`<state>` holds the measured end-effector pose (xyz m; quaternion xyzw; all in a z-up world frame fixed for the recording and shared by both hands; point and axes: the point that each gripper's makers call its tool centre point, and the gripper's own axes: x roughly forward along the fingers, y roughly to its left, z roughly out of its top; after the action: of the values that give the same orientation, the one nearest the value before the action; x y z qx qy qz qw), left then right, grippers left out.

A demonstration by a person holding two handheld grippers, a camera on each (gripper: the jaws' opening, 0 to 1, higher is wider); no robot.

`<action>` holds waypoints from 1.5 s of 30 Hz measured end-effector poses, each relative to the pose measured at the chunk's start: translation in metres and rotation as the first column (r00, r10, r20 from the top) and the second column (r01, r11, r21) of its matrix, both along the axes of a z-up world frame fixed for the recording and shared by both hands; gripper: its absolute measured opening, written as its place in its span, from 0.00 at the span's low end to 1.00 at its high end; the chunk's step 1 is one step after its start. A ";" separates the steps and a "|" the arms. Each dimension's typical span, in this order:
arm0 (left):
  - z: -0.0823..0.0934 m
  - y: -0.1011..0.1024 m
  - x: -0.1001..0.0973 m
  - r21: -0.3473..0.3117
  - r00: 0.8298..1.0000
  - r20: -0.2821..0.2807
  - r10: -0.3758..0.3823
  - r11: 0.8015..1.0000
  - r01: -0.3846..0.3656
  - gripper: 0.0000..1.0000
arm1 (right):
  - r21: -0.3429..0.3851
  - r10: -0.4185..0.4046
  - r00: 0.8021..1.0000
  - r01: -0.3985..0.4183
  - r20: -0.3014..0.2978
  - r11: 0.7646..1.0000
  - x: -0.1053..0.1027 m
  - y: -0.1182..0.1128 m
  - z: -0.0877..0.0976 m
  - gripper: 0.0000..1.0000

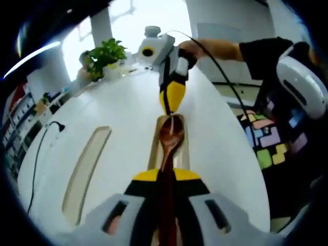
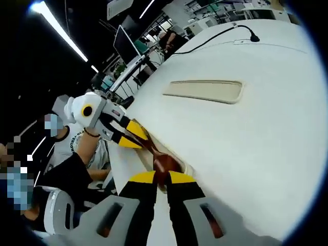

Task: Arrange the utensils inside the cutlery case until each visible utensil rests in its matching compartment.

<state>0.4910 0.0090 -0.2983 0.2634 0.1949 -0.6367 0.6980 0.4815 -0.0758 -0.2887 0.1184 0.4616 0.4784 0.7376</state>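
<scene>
Wooden spoon (image 1: pixel 170 137) lying in cutlery case (image 1: pixel 154 148) slot; my left gripper (image 1: pixel 166 177) clamping handle, my right gripper (image 2: pixel 162 178) pinching bowl end

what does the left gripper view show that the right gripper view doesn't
Left gripper view alone: a potted plant at the table's far edge, and a colourful block-pattern mat on the floor.

Right gripper view alone: a monitor beyond the table, and a cable plug lying on the table.

Both: the white table, the brown spoon over a tan tray, a second tan tray apart from it, and both claws at the spoon, the left claw shut on its handle and the right claw at its bowl.
</scene>
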 end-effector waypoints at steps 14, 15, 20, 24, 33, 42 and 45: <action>0.017 0.013 0.006 -0.057 0.997 0.028 0.075 0.996 -0.073 0.07 | 0.048 0.008 1.000 -0.010 0.029 0.999 0.004 0.000 0.012 0.05; 0.019 0.014 0.006 -0.070 0.996 0.026 0.081 0.994 -0.079 0.07 | 0.050 0.008 0.999 -0.010 0.031 0.999 0.004 0.001 0.012 0.05; 0.026 0.025 0.011 -0.098 0.992 0.028 0.125 0.988 -0.122 0.08 | 0.083 0.006 0.989 -0.019 0.151 0.996 0.016 0.005 0.023 0.05; 0.025 0.034 0.021 -0.106 0.983 0.012 0.181 0.978 -0.179 0.09 | 0.090 0.002 0.985 -0.018 0.175 0.996 0.023 0.004 0.032 0.05; 0.029 0.063 0.064 -0.087 0.928 0.042 0.370 0.927 -0.365 0.10 | -0.025 0.031 0.924 -0.023 0.381 0.999 0.058 -0.013 0.034 0.07; 0.030 0.088 0.103 -0.056 0.876 0.021 0.482 0.875 -0.480 0.21 | -0.142 0.045 0.885 0.024 0.464 0.990 0.089 -0.029 0.022 0.08; 0.025 0.102 0.121 0.016 0.840 0.029 0.541 0.840 -0.542 0.22 | -0.201 0.042 0.863 0.070 0.504 0.977 0.104 -0.037 0.016 0.08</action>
<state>0.6120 0.1107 -0.2729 0.2132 0.2605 -0.4083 0.8485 0.5850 -0.1127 -0.2727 -0.0868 0.2999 0.4353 0.8444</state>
